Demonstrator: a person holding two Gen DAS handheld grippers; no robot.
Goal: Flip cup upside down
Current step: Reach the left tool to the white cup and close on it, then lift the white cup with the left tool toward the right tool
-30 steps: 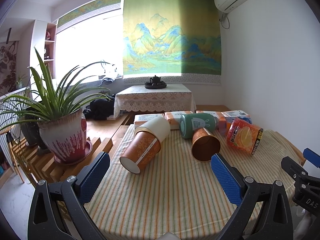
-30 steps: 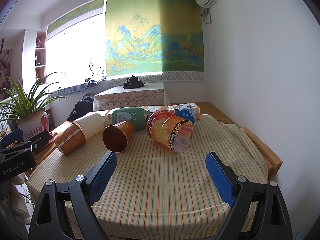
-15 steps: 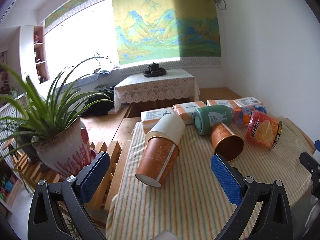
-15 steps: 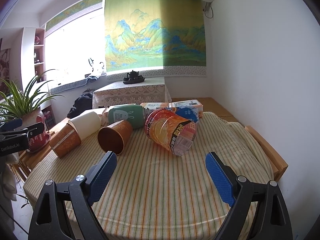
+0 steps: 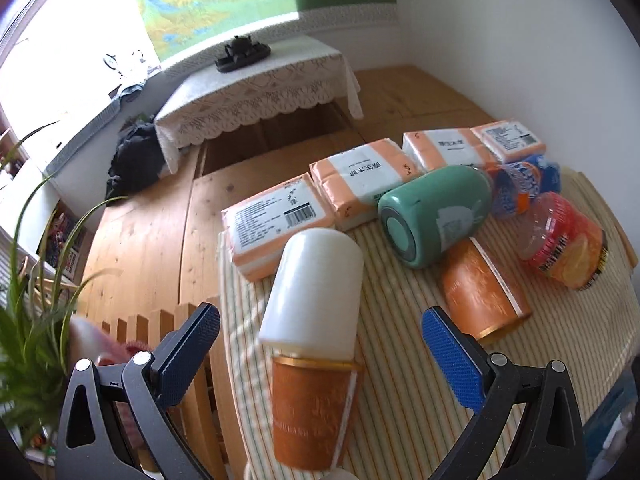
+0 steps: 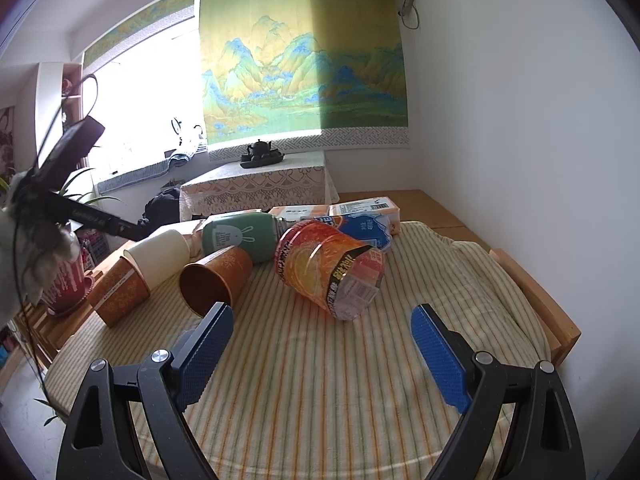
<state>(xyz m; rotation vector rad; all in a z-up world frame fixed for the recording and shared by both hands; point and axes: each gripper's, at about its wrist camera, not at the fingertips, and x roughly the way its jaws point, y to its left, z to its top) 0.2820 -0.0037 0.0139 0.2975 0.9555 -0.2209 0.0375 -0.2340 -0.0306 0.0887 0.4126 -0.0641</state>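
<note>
An orange paper cup (image 5: 310, 412) lies on its side on the striped cloth, with a white cup (image 5: 316, 288) pushed into its mouth. My left gripper (image 5: 320, 350) is open, above and straddling this pair, touching neither. The pair also shows in the right wrist view (image 6: 120, 294). A second orange cup (image 5: 482, 290) lies on its side to the right, its mouth facing the right wrist view (image 6: 212, 284). My right gripper (image 6: 320, 344) is open and empty over the cloth, short of the cups.
A green bottle (image 5: 434, 216), an orange-drink jar (image 5: 564, 242) and a blue-labelled bottle (image 5: 520, 184) lie on the cloth. Tissue packs (image 5: 280, 216) line the far edge. A potted plant (image 5: 28, 320) stands left of the table (image 5: 200, 248).
My left gripper has moved forward and tilted down over the orange-and-white cup pair, which now lies between its fingers. My right gripper has barely moved.
</note>
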